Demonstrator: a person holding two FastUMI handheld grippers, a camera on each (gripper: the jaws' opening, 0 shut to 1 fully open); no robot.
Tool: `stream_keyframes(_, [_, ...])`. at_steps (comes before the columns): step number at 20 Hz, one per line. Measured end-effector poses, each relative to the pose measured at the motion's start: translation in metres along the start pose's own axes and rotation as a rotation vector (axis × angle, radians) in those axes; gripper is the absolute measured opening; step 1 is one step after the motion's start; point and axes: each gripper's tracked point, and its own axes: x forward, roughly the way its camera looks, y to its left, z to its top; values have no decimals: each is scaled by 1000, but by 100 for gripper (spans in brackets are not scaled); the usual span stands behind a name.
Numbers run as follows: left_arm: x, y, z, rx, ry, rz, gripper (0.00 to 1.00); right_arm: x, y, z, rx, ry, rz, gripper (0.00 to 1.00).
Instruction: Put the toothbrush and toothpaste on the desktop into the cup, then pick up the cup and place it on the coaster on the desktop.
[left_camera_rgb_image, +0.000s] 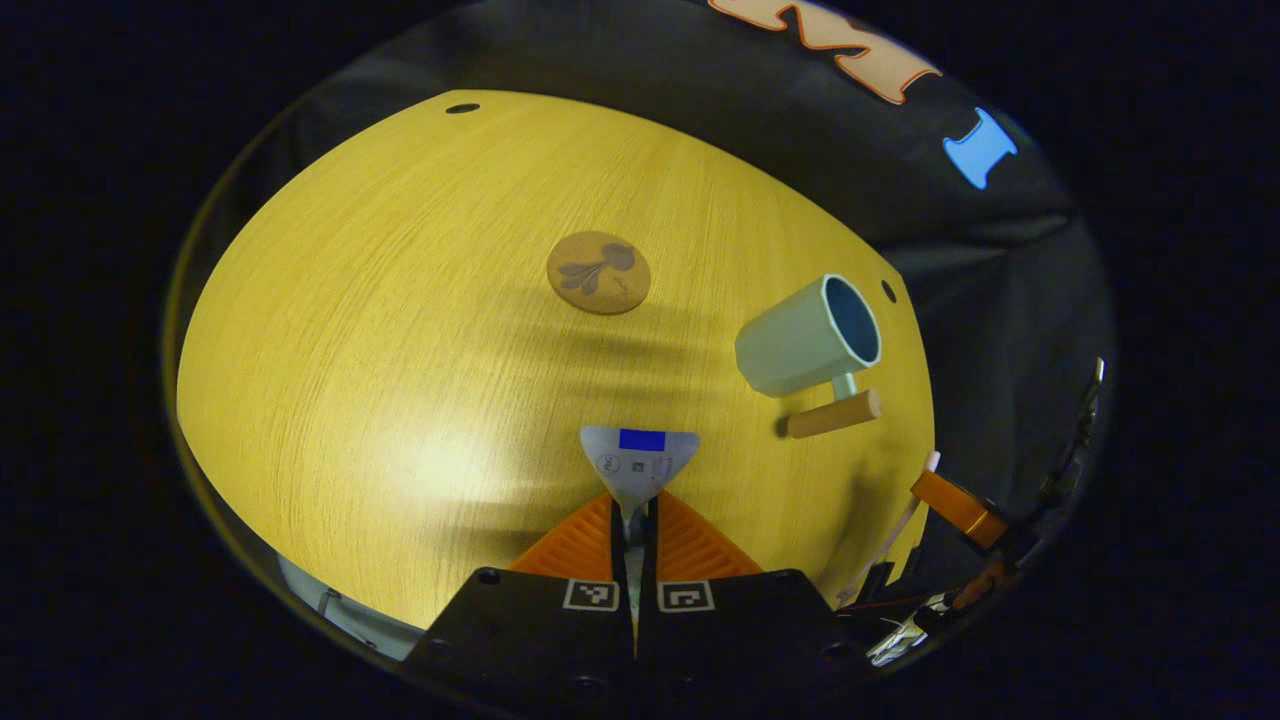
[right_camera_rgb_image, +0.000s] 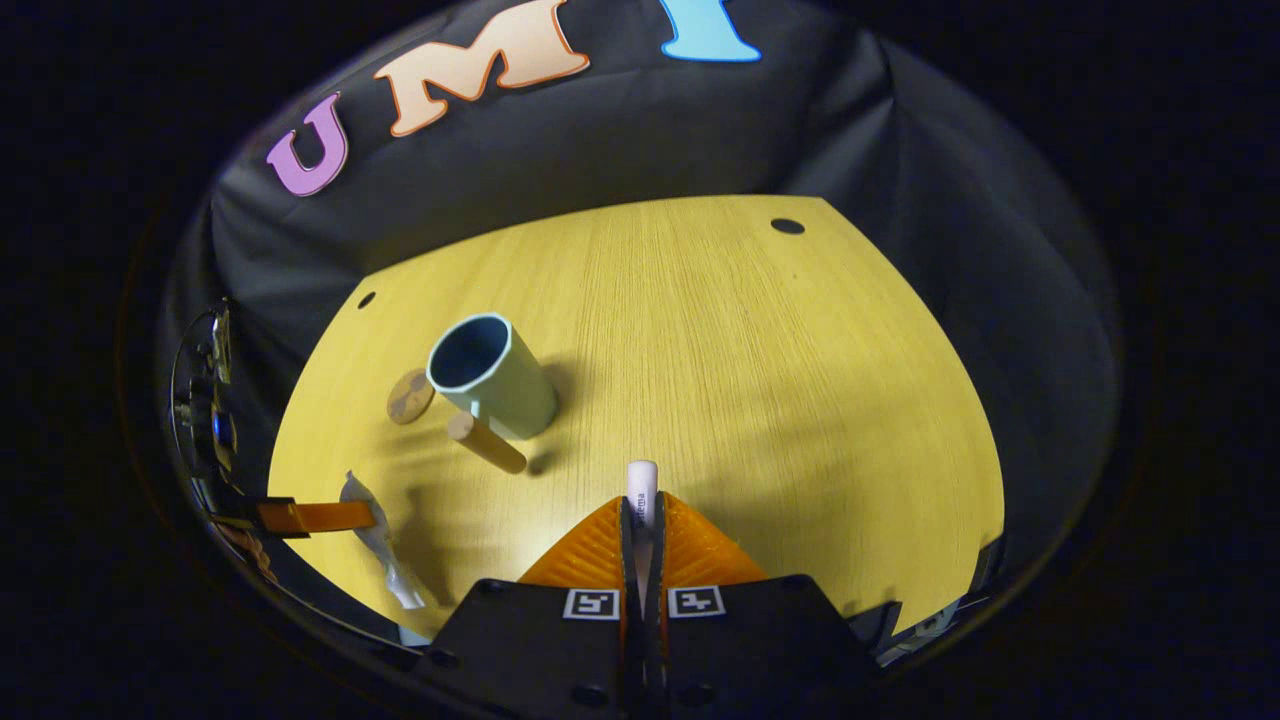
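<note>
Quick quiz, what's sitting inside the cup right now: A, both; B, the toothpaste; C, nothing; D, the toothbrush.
C: the cup stands with nothing in its open mouth, while the left tool is clamped on the toothpaste and the right tool on the toothbrush, both short of the cup.

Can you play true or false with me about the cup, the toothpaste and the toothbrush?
1. The cup stands on the coaster. False: it stands on the table beside the coaster.
2. The left gripper pinches the toothpaste. True.
3. The toothbrush is already inside the cup. False: the right gripper holds it above the table.
4. The cup has a wooden handle. True.
5. The cup lies tipped on its side. False: it stands upright, open end up.
</note>
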Motion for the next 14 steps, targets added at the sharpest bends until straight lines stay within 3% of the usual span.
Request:
stream_keyframes(4, [-17,-12,17,44,-84,-27,0,-2,16,41,6,-96,39,4])
stream_keyframes(14, [-45,-39,82,131,-291,-91,0,-35,82,175,18,-432,246,3])
